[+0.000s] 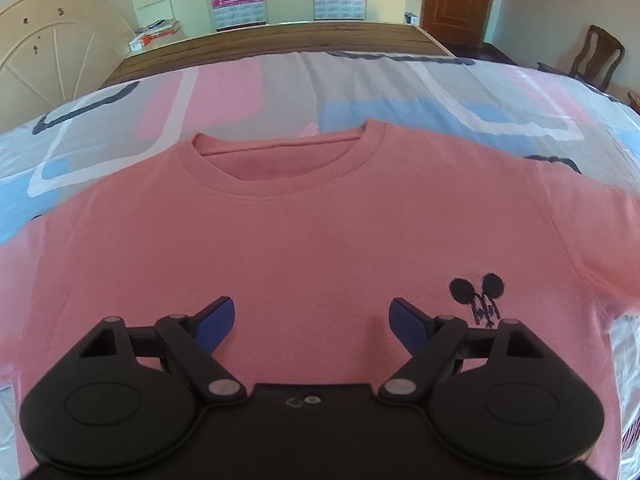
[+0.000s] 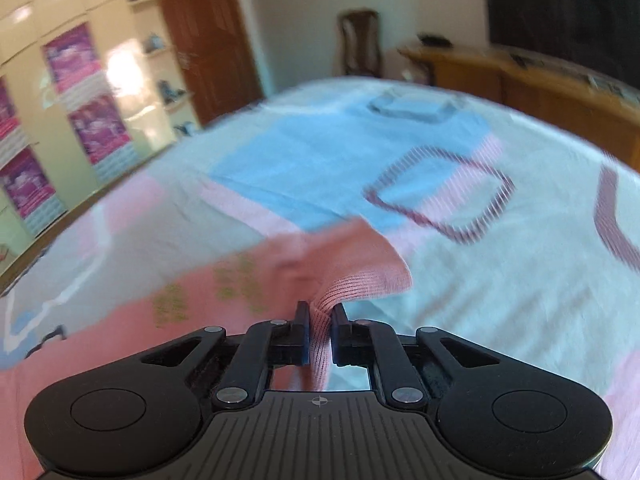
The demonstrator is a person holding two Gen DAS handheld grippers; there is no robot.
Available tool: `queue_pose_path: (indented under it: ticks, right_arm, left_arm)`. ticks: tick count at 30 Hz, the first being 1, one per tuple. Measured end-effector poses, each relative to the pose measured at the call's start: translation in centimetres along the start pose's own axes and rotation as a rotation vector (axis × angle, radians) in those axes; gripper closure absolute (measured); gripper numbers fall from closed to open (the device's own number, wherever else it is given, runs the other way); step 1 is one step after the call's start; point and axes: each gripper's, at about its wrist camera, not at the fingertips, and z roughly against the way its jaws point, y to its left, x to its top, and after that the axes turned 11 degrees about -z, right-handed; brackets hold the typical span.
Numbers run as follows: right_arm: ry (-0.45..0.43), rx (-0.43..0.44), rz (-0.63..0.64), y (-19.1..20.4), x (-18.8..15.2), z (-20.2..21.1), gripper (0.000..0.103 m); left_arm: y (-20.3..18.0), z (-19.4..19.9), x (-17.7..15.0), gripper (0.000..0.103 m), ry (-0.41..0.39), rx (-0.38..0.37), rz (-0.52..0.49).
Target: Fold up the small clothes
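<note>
A small pink T-shirt (image 1: 304,240) lies flat, front up, on the bed, collar away from me, with a dark mouse emblem (image 1: 478,296) on its chest. My left gripper (image 1: 312,320) is open and empty just above the shirt's middle. In the right wrist view my right gripper (image 2: 320,320) is shut on the ribbed cuff of the pink sleeve (image 2: 352,268) and holds it lifted off the bedsheet. That view is motion-blurred.
The bed has a patterned pink, blue and white sheet (image 1: 460,100). A wooden footboard (image 1: 280,40), a cream headboard (image 1: 52,60) and a chair (image 1: 596,56) lie beyond it. A wooden desk (image 2: 540,84) and door (image 2: 208,40) stand past the bed.
</note>
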Motion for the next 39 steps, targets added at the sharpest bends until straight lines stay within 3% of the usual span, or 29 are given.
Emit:
queue_pose_path:
  ticks: [3,8,13,18,20,21,22,24,27,30,32,37,39]
  right_arm:
    - [-0.03,0.086,0.068,3.5,-0.2,1.8,0.094]
    - [-0.024,0.317,0.196,12.4,-3.3,5.8,0.094]
    - [0.104,0.547,0.324,21.3,-10.4,8.9,0.094]
    - [0.288,0.647,0.46,26.9,-18.8,9.7,0.094]
    - [0.33,0.652,0.509,27.8,-21.6,9.5,0.093]
    - [0.341,0.652,0.542,28.3,-22.6,9.5,0.087]
    - [0.355,0.655,0.571,28.6,-23.5,9.6,0.07]
    - [0.378,0.687,0.588,28.4,-24.2,9.9,0.05]
    - [0.316,0.67,0.583,26.5,-23.6,11.1,0.05]
    - [0.273,0.58,0.558,23.6,-22.4,11.1,0.05]
    - [0.255,0.51,0.541,20.9,-21.4,10.9,0.05]
    - [0.237,0.376,0.481,15.6,-19.3,10.8,0.05]
    - [0.231,0.324,0.465,14.2,-19.0,10.7,0.05]
  left_arm:
    - [0.8,0.3,0.2,0.02,0.004,-0.006,0.029]
    - [2.9,1.2,0.2,0.021,-0.003,-0.021,0.091]
    - [5.4,2.4,-0.6,0.016,-0.026,0.0,0.126]
    - [8.1,2.4,-1.8,0.015,-0.023,-0.006,0.177]
    - [8.7,2.0,-2.1,0.014,-0.014,-0.025,0.194]
    - [8.8,1.9,-2.2,0.014,-0.012,-0.04,0.196]
    - [8.7,1.8,-2.2,0.014,-0.011,-0.063,0.195]
    - [8.3,1.5,-2.2,0.013,-0.011,-0.119,0.185]
    - [7.0,0.6,-1.8,0.009,0.002,-0.237,0.182]
    - [5.3,-1.1,-1.1,0.019,0.028,-0.347,0.182]
    - [4.0,-2.2,-0.8,0.044,0.041,-0.38,0.171]
    - [2.7,-3.5,-0.5,0.057,0.004,-0.391,0.193]
    - [2.5,-3.7,-0.2,0.07,-0.017,-0.381,0.205]
